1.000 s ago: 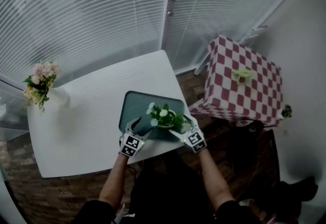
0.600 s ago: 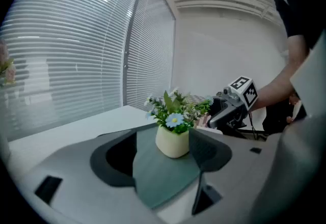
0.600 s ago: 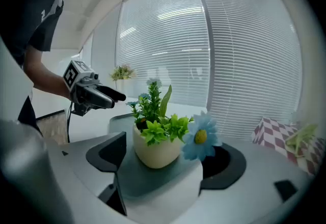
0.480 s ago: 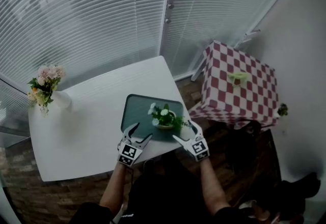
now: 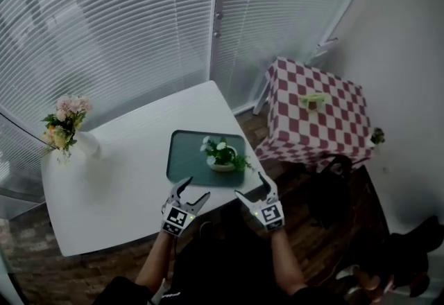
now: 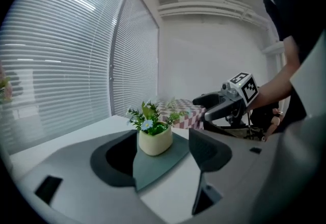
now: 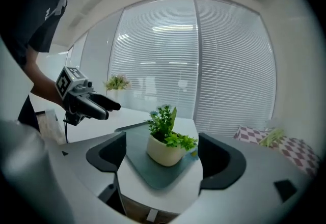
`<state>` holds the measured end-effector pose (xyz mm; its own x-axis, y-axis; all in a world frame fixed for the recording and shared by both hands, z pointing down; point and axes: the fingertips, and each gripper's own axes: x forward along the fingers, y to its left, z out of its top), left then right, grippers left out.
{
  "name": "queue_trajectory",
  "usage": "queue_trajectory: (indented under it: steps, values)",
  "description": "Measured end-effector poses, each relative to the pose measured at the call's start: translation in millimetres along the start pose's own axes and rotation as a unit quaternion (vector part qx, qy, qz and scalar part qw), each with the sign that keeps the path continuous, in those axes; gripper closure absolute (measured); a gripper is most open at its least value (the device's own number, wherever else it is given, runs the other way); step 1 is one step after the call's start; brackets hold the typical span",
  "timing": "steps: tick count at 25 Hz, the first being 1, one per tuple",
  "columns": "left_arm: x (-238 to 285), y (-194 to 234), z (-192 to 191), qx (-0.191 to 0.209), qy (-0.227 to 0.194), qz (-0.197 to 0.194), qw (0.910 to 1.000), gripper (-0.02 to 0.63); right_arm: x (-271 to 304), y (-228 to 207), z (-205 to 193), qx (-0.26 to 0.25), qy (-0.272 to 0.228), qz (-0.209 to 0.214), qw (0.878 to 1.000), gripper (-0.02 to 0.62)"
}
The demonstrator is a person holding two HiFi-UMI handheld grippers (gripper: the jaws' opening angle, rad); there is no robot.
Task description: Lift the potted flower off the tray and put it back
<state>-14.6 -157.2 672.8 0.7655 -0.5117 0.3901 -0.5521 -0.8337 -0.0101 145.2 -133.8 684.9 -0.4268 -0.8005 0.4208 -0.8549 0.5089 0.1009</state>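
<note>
The potted flower [image 5: 222,157], a cream pot with green leaves and small white and blue blooms, stands upright on the dark green tray [image 5: 189,158] near the white table's front edge. My left gripper [image 5: 191,190] is open just short of the tray's near left corner. Open too, my right gripper [image 5: 251,186] hangs off the table's front right corner. Neither touches the pot. In the left gripper view the pot [image 6: 155,139] sits ahead between the spread jaws, with the right gripper [image 6: 224,103] beyond it. The right gripper view shows the pot [image 7: 165,149] on the tray [image 7: 147,169].
A white vase of pink flowers [image 5: 66,125] stands at the table's [image 5: 125,158] far left. To the right is a red-and-white checked table [image 5: 316,120] with a small green plant [image 5: 313,100] on it. Closed blinds [image 5: 139,19] run behind, and dark floor lies below.
Both grippers have drawn back from beside the pot toward the person, jaws open. The pot stays on the tray.
</note>
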Motion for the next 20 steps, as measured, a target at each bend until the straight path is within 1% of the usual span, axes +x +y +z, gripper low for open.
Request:
queue_trajectory:
  steps: [4, 10, 13, 18, 20]
  values:
    - [-18.8, -11.9, 11.0, 0.003, -0.021, -0.005, 0.9998, 0.304, -19.7, 21.5, 10.1, 0.006, -0.006, -0.011, 1.000, 0.193]
    - [-42.9, -22.9, 16.8, 0.014, -0.039, -0.011, 0.9991, 0.304, -49.4, 43.6, 30.1, 0.026, -0.054, -0.025, 0.998, 0.193]
    - [-53.9, -29.1, 21.6, 0.018, -0.044, -0.016, 0.9988, 0.304, -65.3, 50.2, 40.4, 0.037, -0.081, -0.039, 0.995, 0.193]
    - [-68.6, -39.9, 27.6, 0.026, -0.054, -0.025, 0.9979, 0.304, -80.7, 65.3, 49.2, 0.033, -0.080, -0.051, 0.995, 0.193]
    - [-73.5, -43.8, 31.6, 0.030, -0.061, -0.027, 0.9973, 0.304, -85.8, 69.9, 55.1, 0.025, -0.090, -0.054, 0.994, 0.193]
